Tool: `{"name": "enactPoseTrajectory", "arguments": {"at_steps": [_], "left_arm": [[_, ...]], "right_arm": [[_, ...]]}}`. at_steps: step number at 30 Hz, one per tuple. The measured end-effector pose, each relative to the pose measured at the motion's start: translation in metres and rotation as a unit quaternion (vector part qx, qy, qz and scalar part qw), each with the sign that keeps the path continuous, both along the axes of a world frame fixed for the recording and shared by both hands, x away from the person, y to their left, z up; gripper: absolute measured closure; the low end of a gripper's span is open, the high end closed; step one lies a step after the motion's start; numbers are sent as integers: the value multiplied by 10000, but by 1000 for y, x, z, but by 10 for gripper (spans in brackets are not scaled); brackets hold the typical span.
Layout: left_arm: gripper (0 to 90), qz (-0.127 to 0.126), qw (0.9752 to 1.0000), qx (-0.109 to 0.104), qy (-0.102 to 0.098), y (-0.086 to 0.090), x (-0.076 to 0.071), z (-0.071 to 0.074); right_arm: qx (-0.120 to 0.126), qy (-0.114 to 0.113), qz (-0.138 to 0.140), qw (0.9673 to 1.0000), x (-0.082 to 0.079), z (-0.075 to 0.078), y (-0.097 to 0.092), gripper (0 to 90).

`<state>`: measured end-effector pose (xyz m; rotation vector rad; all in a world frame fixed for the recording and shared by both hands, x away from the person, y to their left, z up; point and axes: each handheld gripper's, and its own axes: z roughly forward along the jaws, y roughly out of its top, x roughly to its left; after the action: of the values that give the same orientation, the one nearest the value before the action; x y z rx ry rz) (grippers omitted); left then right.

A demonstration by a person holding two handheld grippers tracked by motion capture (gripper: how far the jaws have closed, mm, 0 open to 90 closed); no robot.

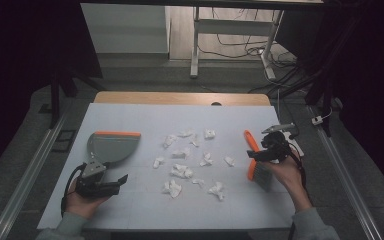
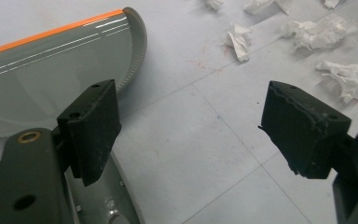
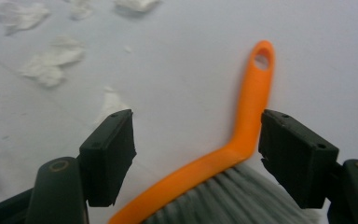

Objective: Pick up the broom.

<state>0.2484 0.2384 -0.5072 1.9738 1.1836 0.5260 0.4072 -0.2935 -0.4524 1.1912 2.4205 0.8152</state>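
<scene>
Nothing is swept yet: the paper scraps [image 1: 187, 162] lie scattered mid-table. My right gripper [image 3: 198, 149], jaws spread, straddles the brush [image 3: 242, 135] at three o'clock; my left gripper [image 2: 193, 135], also spread, hovers by the dustpan [image 2: 51, 79] at nine o'clock.

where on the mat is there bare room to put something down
The far strip of the white mat, beyond the dustpan and the paper scraps, is bare. So is the near strip between the two hands. The middle is crowded with scraps; the brush takes the right side.
</scene>
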Motion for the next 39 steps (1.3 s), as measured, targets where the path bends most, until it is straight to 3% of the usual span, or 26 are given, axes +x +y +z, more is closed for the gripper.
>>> {"name": "enactPoseTrajectory", "arguments": {"at_steps": [4,7,10,14,19,23,25,27,29,37,39], "left_arm": [[200,13,10000,4,-27,0,-1,0],[200,1,10000,22,-39,-1,-1,1],[198,6,10000,27,-56,-2,-1,1],[198,5,10000,55,-52,-2,-1,0],[198,0,10000,74,-48,-2,-2,0],[198,-37,9999,103,-58,-4,-2,-1],[198,-51,9999,111,-61,-5,-3,0],[198,-45,9999,117,-67,-4,-3,0],[197,-28,9999,119,-70,-4,-3,0],[197,-37,9998,141,-106,-5,-4,1],[197,-38,9998,142,-129,-5,-4,1]], "right_arm": [[-198,295,-296,9989,24,-1,-5,270],[-275,442,-349,9980,33,-4,-6,274],[-444,772,-497,9948,47,-14,-6,295],[-567,983,-586,9918,52,-21,-4,333],[-983,1214,-643,9856,53,-33,4,417],[-872,1381,-737,9838,55,-35,5,499],[-744,1557,-876,9811,56,-36,5,572],[-712,1575,-941,9804,57,-35,5,596],[-659,1554,-1004,9805,58,-36,4,682],[-697,1498,-1011,9811,57,-35,4,700],[-589,1407,-871,9845,55,-32,2,702]]}}
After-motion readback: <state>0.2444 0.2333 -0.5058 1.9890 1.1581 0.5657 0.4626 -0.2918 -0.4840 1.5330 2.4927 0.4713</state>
